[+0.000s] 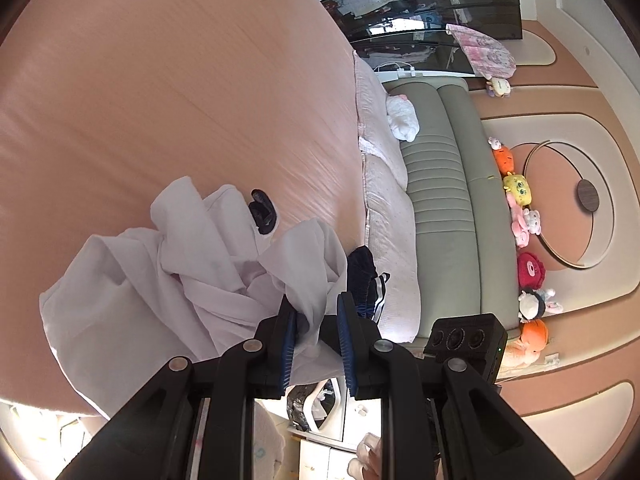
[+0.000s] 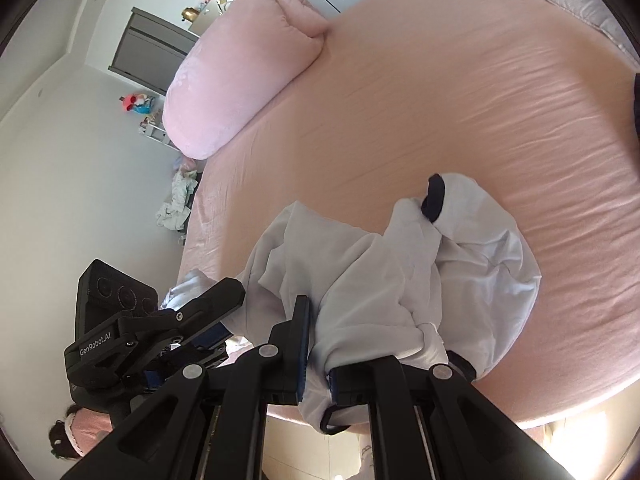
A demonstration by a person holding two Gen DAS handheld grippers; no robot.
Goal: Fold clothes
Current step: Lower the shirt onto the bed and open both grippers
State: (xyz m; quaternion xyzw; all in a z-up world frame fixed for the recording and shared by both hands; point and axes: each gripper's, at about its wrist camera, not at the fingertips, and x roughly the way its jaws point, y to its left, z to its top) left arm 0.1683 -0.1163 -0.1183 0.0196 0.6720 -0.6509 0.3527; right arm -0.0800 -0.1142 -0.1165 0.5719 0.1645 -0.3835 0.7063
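A crumpled white garment with a dark navy cuff lies on the pink bed sheet, partly lifted at its near edge. My left gripper is shut on a bunched fold of it, the cloth pinched between the blue pads. In the right wrist view the same white garment drapes from my right gripper, which is shut on another part of its near edge. The right-hand finger there is mostly hidden under cloth. The left gripper shows at the lower left, close beside it.
A navy garment with white stripes lies by the pale pillows. A grey-green padded headboard carries a row of plush toys. A rolled pink duvet sits at the bed's far end. Loose clothes lie on the floor.
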